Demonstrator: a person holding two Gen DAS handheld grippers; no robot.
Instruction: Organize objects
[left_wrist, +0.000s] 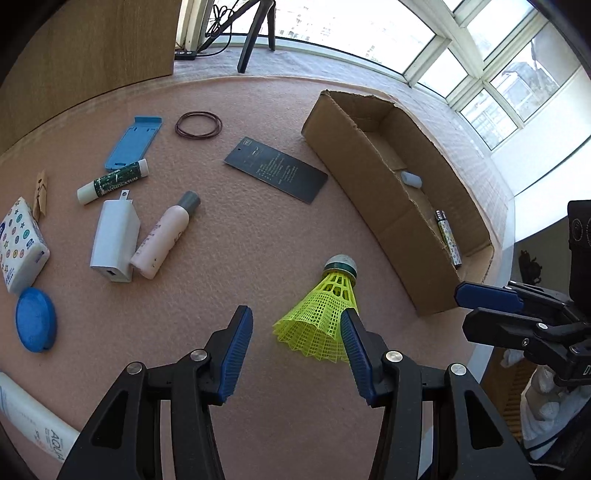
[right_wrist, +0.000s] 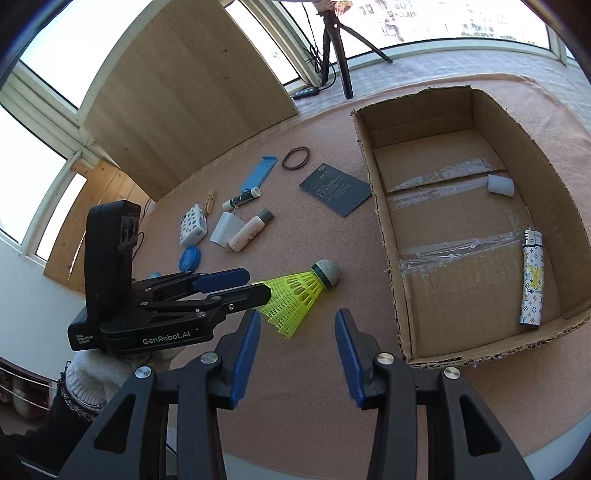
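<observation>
A yellow shuttlecock (left_wrist: 321, 314) with a grey-green cork lies on its side on the pink mat (left_wrist: 258, 240). My left gripper (left_wrist: 295, 325) is open just in front of it, the skirt touching the inside of its right finger and the left finger well clear. In the right wrist view the shuttlecock (right_wrist: 295, 291) lies just beyond my right gripper (right_wrist: 297, 325), which is open with nothing between its pads. There the left gripper (right_wrist: 258, 284) comes in from the left, its tips at the skirt. The right gripper (left_wrist: 461, 310) shows at the right edge of the left wrist view.
An open cardboard box (right_wrist: 384, 221) at the right holds a patterned lighter (right_wrist: 532, 277) and a white cap (right_wrist: 500, 184). On the mat lie a black card (left_wrist: 277, 170), hair ties (left_wrist: 198, 124), a blue stand (left_wrist: 133, 142), lip balm (left_wrist: 112, 181), a white charger (left_wrist: 112, 240) and a pink bottle (left_wrist: 162, 236).
</observation>
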